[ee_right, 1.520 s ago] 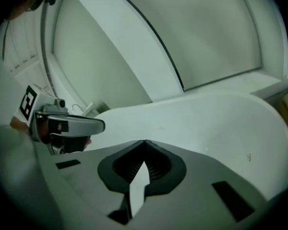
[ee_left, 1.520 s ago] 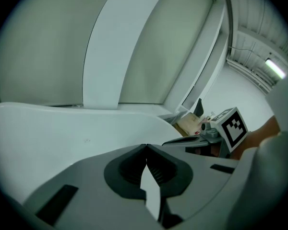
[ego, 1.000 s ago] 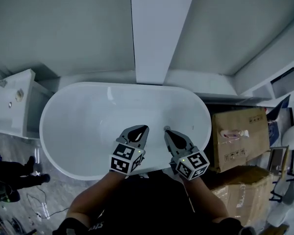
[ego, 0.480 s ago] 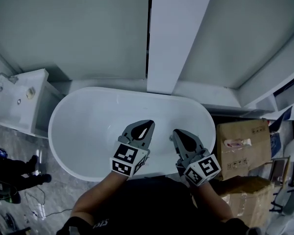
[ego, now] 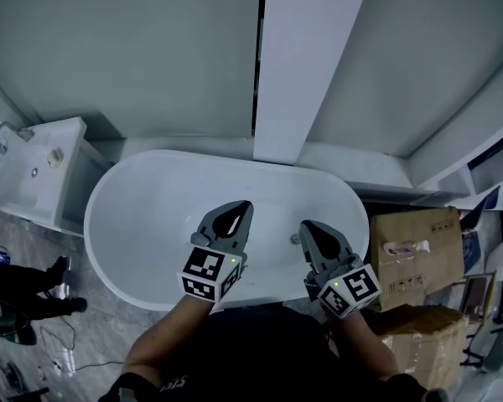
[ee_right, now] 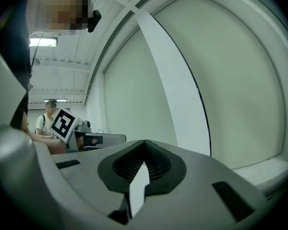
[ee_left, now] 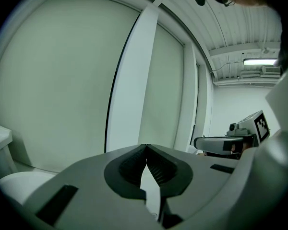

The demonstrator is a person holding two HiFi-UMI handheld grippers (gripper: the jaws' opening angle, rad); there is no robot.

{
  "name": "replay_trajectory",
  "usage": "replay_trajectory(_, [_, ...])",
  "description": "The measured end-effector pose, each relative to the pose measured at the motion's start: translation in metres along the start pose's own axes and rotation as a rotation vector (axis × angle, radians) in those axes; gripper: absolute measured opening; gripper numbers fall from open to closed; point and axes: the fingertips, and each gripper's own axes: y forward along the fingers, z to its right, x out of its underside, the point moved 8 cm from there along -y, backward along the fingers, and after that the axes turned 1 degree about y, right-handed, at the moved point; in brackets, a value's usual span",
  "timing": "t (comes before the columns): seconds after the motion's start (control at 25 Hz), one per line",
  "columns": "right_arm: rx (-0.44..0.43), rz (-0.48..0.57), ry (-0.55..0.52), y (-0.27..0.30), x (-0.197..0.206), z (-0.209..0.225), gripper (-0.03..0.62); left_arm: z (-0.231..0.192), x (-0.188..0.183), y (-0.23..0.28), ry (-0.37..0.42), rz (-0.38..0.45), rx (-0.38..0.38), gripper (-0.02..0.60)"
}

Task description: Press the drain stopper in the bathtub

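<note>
A white oval bathtub (ego: 134, 187) lies below me in the head view. Both grippers hang over its near half. My left gripper (ego: 241, 206) is shut, its tips meeting with nothing between them (ee_left: 146, 147). My right gripper (ego: 305, 225) is shut and empty as well (ee_right: 145, 143). A small metal fitting (ego: 293, 239) shows on the tub's near inner wall just left of the right gripper's tip; I cannot tell whether it is the drain stopper. Both gripper views look at the pale wall, not into the tub.
A white pillar (ego: 306, 65) rises behind the tub. A white basin unit (ego: 33, 174) stands at the left, cardboard boxes (ego: 411, 245) at the right. Dark gear and cables (ego: 21, 296) lie on the floor at lower left. A person (ee_right: 44, 121) stands far off in the right gripper view.
The head view has shifted, so the tub sits a little further right and lower in frame. Both grippers stay shut over the tub's near half, and the left one has drifted slightly left.
</note>
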Motion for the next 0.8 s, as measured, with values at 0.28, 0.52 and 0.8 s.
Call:
replay_trajectory(0.28, [0.02, 0.012, -0.017, -0.009, -0.005, 0.007, 0.011, 0.001, -0.005, -0.008, 0.014, 0.016, -0.022, 0.014])
replay_trajectory(0.52, [0.032, 0.013, -0.026, -0.012, -0.008, 0.011, 0.012, -0.002, -0.003, -0.01, 0.016, 0.005, -0.036, 0.014])
replay_trajectory(0.8, [0.03, 0.016, -0.034, -0.012, -0.007, 0.014, 0.011, 0.002, -0.004, -0.006, 0.026, 0.015, -0.032, 0.014])
